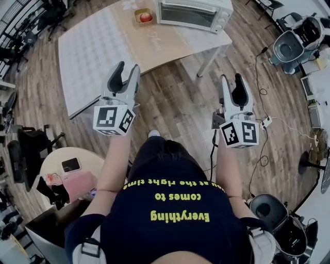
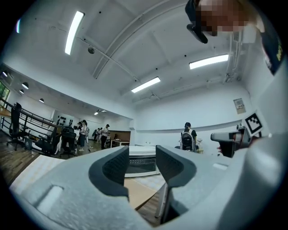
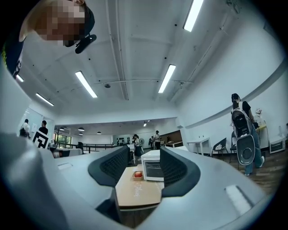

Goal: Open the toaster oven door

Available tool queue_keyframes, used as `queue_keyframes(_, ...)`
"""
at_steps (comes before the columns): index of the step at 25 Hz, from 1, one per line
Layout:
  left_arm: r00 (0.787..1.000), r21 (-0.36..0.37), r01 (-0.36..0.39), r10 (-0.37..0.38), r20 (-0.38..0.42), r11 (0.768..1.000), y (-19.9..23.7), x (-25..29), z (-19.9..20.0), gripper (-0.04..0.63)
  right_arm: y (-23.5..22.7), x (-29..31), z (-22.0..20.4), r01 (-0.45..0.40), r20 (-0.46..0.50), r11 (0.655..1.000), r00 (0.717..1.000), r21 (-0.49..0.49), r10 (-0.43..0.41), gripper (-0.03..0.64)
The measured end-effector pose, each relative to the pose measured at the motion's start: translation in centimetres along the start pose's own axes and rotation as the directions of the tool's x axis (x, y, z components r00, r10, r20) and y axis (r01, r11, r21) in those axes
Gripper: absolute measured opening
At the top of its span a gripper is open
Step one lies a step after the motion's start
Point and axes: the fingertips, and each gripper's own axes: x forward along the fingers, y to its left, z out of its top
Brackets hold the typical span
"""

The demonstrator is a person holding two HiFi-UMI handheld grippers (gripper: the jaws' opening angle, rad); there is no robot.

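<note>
Left gripper (image 1: 126,69) and right gripper (image 1: 233,80) hover short of the table (image 1: 98,51), jaws wide and empty; toaster oven (image 1: 193,13) sits shut at its far edge.

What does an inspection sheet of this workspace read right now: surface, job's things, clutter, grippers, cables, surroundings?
Surface: wooden table, partly under a pale mat.
Job's things: toaster oven at the table's far edge, door looks shut.
Clutter: small tray holding a red item, beside the oven.
Grippers: left gripper and right gripper both open, empty, in the air short of the table.
Cables: power strip with cords on the floor, at the right.
Surroundings: wood floor; round side table with a phone.
</note>
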Motion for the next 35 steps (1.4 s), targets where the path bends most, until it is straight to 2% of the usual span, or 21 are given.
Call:
queue_keyframes(5,1.000,-0.004,-0.015,0.015,-0.023,1.000,1.3,2.4,-0.8,0.255,-0.5,2.4,-1.4,-0.005,-0.028,1.000,1.000,0.003,0.005,0.246)
queue_keyframes(7,1.000,-0.002,-0.011,0.011,-0.024,1.000,2.2,3.6,-1.0,0.268,-0.6,3.7,-1.7,0.001,-0.031,1.000,1.000,-0.001,-0.001,0.249)
queue_keyframes(13,0.999,-0.002,0.026,-0.026,-0.020,1.000,5.4,9.4,-1.9,0.268,-2.1,9.3,-2.6,0.034,-0.023,0.999,0.999,-0.013,-0.034,0.249)
queue_keyframes(25,0.994,0.002,0.107,-0.107,-0.033,0.994,16.4,22.9,-1.8,0.268,-2.7,24.9,-3.6,0.121,0.017,0.993,0.992,-0.013,-0.121,0.249)
queue_keyframes(35,0.990,-0.016,0.140,-0.141,-0.029,0.990,20.0,28.7,-2.5,0.268,-3.1,30.0,-5.0,0.162,-0.016,0.987,0.987,-0.012,-0.162,0.249)
